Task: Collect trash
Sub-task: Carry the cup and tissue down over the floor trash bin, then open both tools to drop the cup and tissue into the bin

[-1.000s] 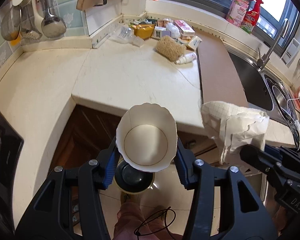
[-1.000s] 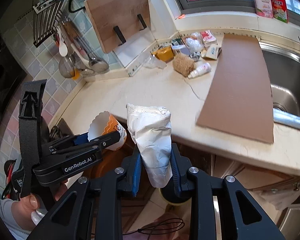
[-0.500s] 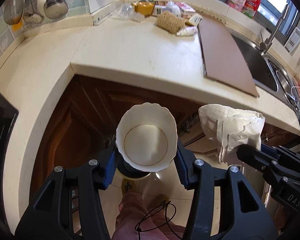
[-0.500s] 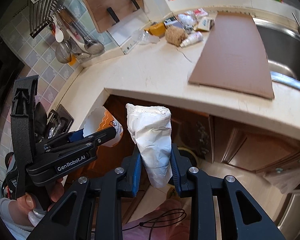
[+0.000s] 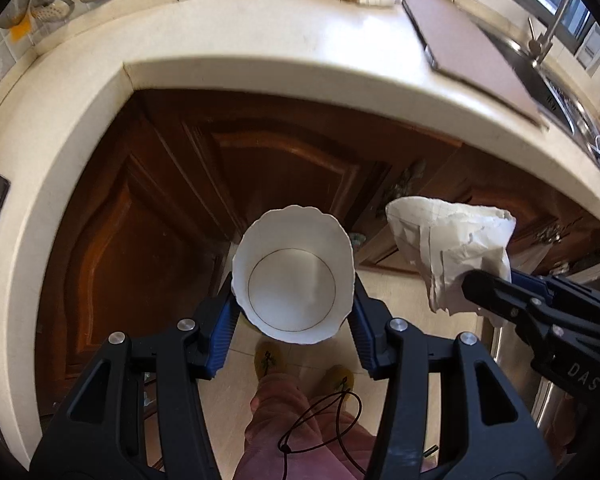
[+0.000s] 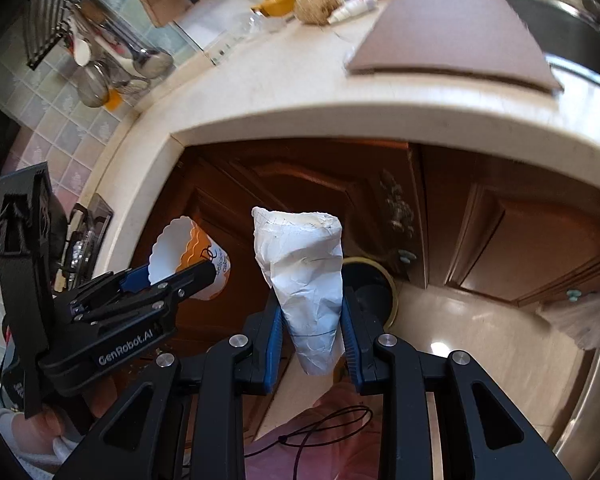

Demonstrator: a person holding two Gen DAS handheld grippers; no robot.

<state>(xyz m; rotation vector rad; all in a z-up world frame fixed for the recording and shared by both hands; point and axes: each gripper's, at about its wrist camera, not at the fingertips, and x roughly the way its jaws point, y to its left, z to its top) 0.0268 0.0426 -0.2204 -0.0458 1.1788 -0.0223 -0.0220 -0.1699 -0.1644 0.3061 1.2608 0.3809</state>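
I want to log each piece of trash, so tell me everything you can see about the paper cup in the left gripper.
The paper cup is white inside with a wavy, scalloped rim and a thin ring marking its flat bottom; it looks empty. Seen from the right wrist, its outside carries orange waves and dark lettering. The left gripper clamps it by the sides between blue pads, mouth facing away from the camera. It hangs in the air in front of the dark wooden cabinets, below the counter edge, touching nothing else.

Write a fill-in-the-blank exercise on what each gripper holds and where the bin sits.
1. The left gripper is shut on a white scalloped paper ____.
2. The right gripper clamps a crumpled white ____ bag.
3. The round dark trash bin stands on the ____, below the grippers.

Missing words: cup; paper; floor
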